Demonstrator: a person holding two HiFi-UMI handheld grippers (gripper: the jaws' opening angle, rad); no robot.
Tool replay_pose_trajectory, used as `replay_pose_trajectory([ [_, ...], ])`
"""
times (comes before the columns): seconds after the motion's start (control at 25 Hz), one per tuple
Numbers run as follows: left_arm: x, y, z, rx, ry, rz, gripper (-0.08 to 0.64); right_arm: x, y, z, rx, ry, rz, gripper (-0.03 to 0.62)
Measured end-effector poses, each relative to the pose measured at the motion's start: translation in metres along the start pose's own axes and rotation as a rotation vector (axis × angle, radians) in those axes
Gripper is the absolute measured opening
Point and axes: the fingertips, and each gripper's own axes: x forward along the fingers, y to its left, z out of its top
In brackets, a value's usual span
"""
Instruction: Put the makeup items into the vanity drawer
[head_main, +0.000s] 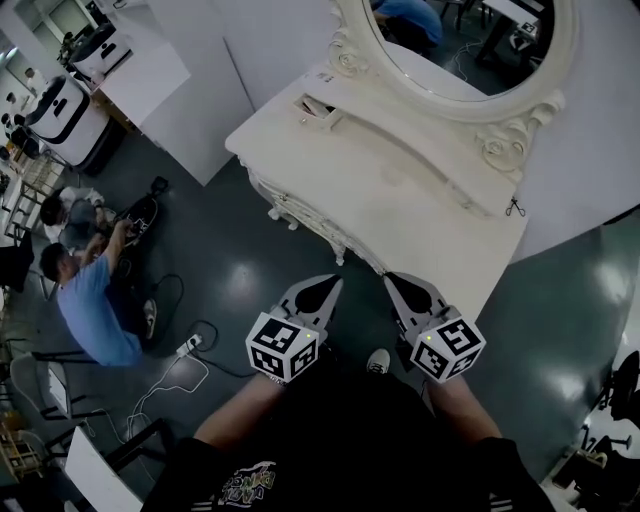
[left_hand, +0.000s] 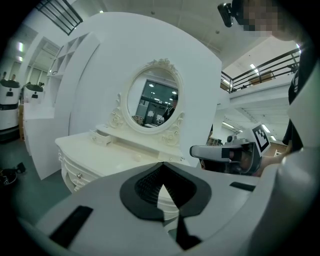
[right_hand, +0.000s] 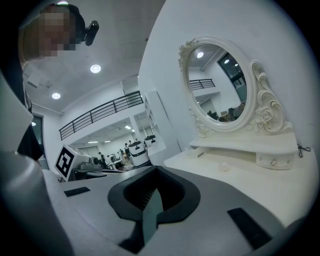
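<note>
Left tongs (head_main: 333, 283) and right tongs (head_main: 390, 280) are both pressed together and empty, aimed at the white bench (head_main: 400, 225), likely because the makeup, which I can't make out, awaits near its ajar drawer (head_main: 316, 109).
</note>
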Motion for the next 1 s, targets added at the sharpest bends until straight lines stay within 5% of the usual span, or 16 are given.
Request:
replay_pose_trajectory([
  [1.0,0.0,0.119,0.029,0.041,0.019,-0.135,0.0,0.108,0.001,0.01,0.017,-0.031,-0.194,0.029],
])
